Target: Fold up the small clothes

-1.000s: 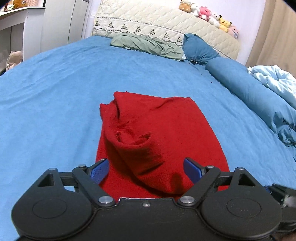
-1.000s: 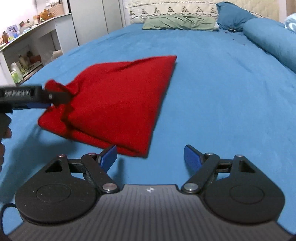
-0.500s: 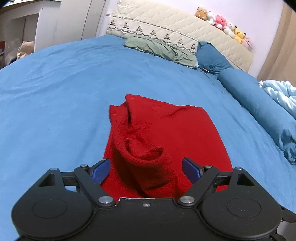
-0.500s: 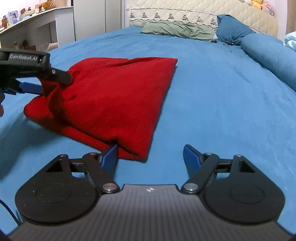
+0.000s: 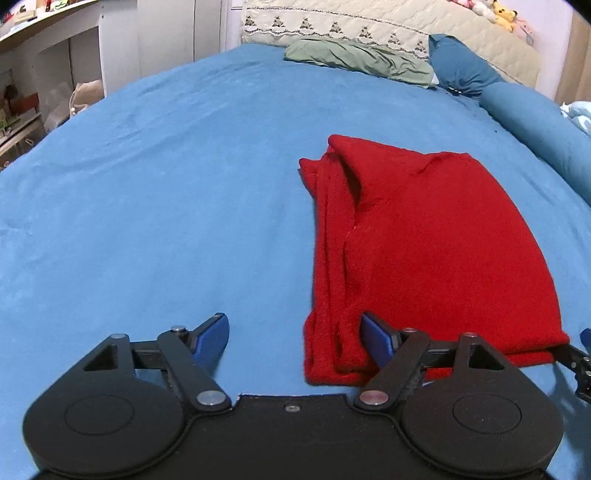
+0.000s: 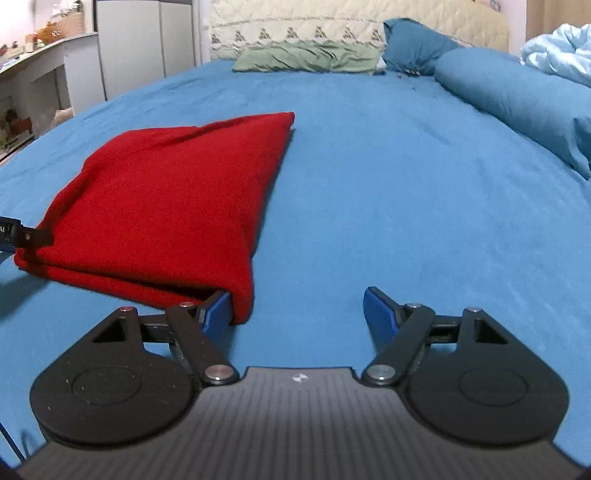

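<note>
A folded red knit garment (image 5: 424,236) lies flat on the blue bedsheet (image 5: 166,192). My left gripper (image 5: 295,338) is open and empty, with its right finger at the garment's near left corner. In the right wrist view the garment (image 6: 173,199) lies left of centre. My right gripper (image 6: 297,308) is open and empty, its left finger (image 6: 218,308) against the garment's near right corner. The tip of the right gripper shows at the right edge of the left wrist view (image 5: 578,360).
A green pillow (image 5: 358,61) and a blue pillow (image 5: 461,68) lie at the quilted headboard (image 5: 369,22). A long blue bolster (image 5: 546,125) and a pale blue duvet (image 6: 557,55) lie along the right. White cabinets and shelves (image 5: 48,74) stand left of the bed.
The raised fold between the left gripper's fingers has dropped and the garment now lies flat. The left gripper has shifted left, off the garment. The right gripper moved up to the garment's corner.
</note>
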A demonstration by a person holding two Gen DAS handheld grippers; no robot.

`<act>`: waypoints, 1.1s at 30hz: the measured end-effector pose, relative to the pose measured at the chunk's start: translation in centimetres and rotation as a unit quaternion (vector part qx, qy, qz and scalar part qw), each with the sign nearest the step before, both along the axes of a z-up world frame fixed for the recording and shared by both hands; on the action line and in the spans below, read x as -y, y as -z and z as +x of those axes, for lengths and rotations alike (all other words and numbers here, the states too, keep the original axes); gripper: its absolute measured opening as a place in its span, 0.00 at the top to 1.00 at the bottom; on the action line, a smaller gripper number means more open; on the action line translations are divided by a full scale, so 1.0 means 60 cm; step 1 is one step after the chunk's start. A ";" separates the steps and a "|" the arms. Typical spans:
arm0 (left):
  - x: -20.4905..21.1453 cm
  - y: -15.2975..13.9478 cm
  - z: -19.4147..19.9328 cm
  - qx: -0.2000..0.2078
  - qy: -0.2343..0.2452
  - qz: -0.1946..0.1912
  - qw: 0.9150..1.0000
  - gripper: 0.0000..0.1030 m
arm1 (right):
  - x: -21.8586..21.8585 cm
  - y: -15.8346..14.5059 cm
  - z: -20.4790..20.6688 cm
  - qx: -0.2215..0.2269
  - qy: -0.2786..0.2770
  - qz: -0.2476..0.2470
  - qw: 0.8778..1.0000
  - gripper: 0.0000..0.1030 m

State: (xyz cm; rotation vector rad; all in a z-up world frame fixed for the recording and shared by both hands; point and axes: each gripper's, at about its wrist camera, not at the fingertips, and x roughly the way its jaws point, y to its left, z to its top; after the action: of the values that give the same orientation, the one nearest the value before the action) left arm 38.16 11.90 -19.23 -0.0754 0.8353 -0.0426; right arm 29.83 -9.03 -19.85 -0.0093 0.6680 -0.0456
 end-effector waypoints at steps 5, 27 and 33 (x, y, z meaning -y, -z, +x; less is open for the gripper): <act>-0.006 -0.010 -0.015 -0.012 -0.015 -0.005 1.000 0.21 | 0.008 -0.005 0.005 -0.010 -0.016 0.002 1.000 0.11; 0.002 -0.017 0.193 -0.069 0.080 -0.108 0.989 0.18 | 0.093 -0.052 0.245 -0.141 -0.032 0.284 0.948 0.00; 0.012 -0.019 0.185 -0.056 0.096 -0.119 0.987 0.49 | 0.054 -0.039 0.253 -0.126 -0.071 0.269 0.952 0.36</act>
State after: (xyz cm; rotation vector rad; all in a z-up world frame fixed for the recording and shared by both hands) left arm 49.27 11.20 -18.12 -0.2243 0.9451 -0.3229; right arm 44.99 -12.24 -17.49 0.4684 0.9165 0.2828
